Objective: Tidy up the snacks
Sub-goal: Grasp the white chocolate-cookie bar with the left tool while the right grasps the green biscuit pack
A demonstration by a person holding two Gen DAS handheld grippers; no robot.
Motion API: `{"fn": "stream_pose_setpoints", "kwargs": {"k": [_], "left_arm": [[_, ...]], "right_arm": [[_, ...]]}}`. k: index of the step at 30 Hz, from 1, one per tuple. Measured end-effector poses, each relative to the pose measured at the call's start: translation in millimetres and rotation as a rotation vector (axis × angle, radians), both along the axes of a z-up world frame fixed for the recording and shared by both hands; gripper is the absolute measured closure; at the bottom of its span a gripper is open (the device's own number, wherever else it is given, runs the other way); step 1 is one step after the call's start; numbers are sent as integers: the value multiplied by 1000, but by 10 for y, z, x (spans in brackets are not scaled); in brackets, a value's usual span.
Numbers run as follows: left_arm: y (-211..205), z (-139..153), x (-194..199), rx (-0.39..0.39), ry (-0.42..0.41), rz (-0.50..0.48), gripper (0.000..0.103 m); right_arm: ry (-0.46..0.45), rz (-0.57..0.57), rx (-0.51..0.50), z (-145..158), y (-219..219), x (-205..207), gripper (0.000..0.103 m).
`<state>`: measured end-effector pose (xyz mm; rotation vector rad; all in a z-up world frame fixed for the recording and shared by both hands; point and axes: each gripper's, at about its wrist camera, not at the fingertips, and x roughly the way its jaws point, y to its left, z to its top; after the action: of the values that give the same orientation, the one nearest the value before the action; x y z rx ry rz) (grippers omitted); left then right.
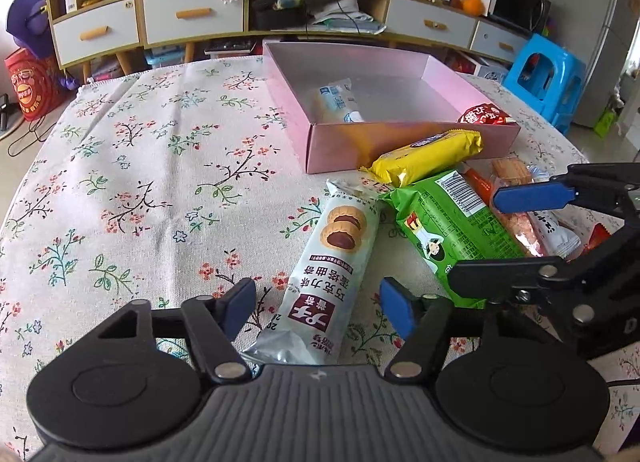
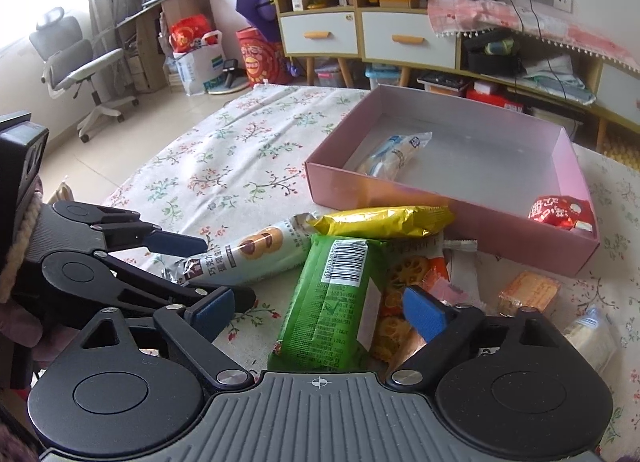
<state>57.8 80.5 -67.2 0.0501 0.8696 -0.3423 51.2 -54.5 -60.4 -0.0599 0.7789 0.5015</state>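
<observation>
- Your left gripper (image 1: 318, 308) straddles the pale cookie pack (image 1: 332, 266); pads sit apart from the wrapper on both sides, so released, not gripping.
- Your right gripper (image 2: 320, 308) is spread wide over the green pack (image 2: 332, 302); no pad contact visible, nothing held.
- Outward: yellow pack (image 1: 426, 157) lies just past the cookie pack, resting against the pink box (image 1: 400, 141) front wall.
- Inside the box: a blue-white pack (image 2: 394, 153) near the left wall, a red pack (image 2: 560, 211) in the near right corner; middle of the floor is bare.
- Room: bare floral tablecloth (image 1: 140, 165) left of the pile, out to the table edge.
- Right view only: an orange cracker pack (image 2: 528, 292) and a clear pack (image 2: 592, 336) to the right of the pile, plus a lotus-root pack (image 2: 400, 302) under the green one.
- Left view only: the right gripper's finger (image 1: 532, 197) over a pink clear-wrapped snack (image 1: 520, 229).
</observation>
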Motion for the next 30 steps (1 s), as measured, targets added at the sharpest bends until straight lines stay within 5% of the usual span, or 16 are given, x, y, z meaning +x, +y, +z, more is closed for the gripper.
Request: {"fn": "stream_pose_setpoints", "kwargs": {"k": [10,30], "left_arm": [[16,15,25,-31,28,3,56],[29,113,43,-46,96,59,76]], "right_arm": [[38,-28,-15,-78,-2,63,51],[68,-10,14,-8,-6,94,61]]}}
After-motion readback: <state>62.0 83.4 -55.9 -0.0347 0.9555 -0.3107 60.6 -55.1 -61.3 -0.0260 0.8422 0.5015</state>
